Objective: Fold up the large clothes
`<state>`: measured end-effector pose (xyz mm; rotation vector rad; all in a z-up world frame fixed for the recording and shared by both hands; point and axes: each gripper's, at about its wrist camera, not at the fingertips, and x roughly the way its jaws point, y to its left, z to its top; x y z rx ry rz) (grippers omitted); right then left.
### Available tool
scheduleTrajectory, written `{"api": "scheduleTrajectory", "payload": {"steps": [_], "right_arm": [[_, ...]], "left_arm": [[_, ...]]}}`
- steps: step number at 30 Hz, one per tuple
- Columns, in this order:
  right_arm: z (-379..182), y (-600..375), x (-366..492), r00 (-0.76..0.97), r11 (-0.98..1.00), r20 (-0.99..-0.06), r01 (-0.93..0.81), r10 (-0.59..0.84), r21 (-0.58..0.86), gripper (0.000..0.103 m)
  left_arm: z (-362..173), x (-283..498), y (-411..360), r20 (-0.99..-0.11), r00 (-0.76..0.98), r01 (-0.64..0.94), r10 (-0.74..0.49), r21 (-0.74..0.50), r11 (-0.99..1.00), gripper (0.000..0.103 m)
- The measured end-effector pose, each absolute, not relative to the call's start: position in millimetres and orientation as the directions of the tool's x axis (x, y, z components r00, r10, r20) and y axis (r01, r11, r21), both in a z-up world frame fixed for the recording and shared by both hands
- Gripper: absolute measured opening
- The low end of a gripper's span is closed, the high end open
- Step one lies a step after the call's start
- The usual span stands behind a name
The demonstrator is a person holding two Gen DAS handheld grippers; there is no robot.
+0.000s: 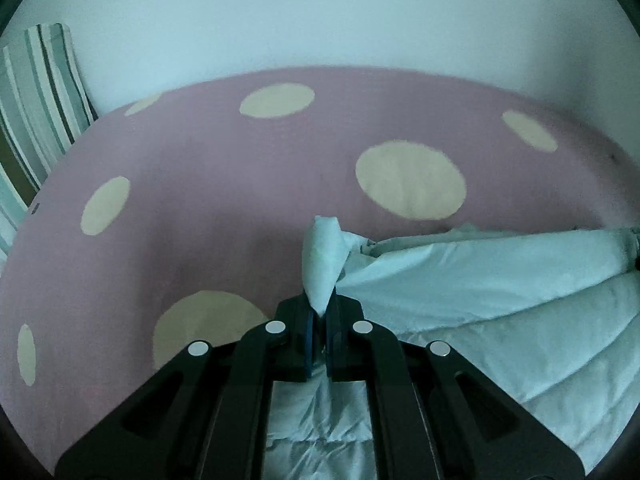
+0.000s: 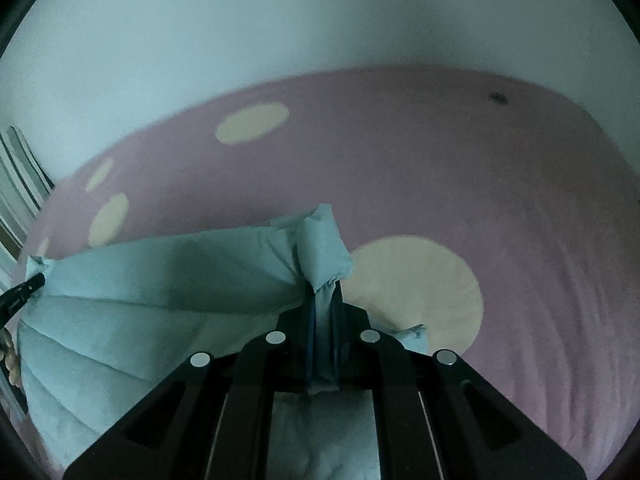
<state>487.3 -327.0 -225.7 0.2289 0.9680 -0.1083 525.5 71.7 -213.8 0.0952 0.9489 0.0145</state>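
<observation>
both grippers are clamped on corners of the pale blue garment (image 1: 500, 280), left gripper (image 1: 319, 320) and right gripper (image 2: 323, 320), stretching it over the pink spotted bed cover (image 1: 200, 168), so I'd guess a thin pinch slips and that edge sags unevenly

Matt, creased pale cloth garment (image 1: 480, 280); soft, fuzzy pink spotted blanket (image 1: 200, 168).

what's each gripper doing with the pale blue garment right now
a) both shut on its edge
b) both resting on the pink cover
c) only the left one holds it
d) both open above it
a: the left gripper pinches a bunched corner of the pale blue garment, and the right gripper clamps another part of its edge, above the pink spotted cover.
</observation>
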Motion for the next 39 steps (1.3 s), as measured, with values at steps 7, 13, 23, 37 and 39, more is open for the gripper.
{"api": "scheduleTrajectory", "payload": {"steps": [7,13,23,37,39], "right_arm": [[-258.4,-330.0,487.3,0.541,0.967,-0.841,0.208,0.013,0.148,0.006],[-264.7,-325.9,485.7,0.570,0.970,-0.822,0.203,-0.004,0.137,0.007],[-248.0,-319.4,484.5,0.602,0.969,-0.798,0.211,-0.026,0.127,0.011],[-194.4,-224.5,437.0,0.670,0.977,-0.739,0.108,0.064,0.182,0.041],[-210.3,-213.0,442.2,0.639,0.981,-0.767,0.102,0.061,0.163,0.042]], "left_arm": [[-244.9,534.5,67.8,-0.821,0.567,0.022,0.071,0.101,0.995,0.005],[-256.6,531.2,65.9,-0.798,0.597,0.005,0.087,0.112,0.994,0.005],[-237.2,522.7,68.3,-0.779,0.607,-0.050,0.156,0.159,0.986,0.026],[-200.0,448.3,11.4,-0.786,0.616,0.005,-0.047,-0.055,0.998,0.055],[-215.9,449.0,0.2,-0.797,0.604,-0.004,-0.016,-0.022,1.000,0.055]]}}
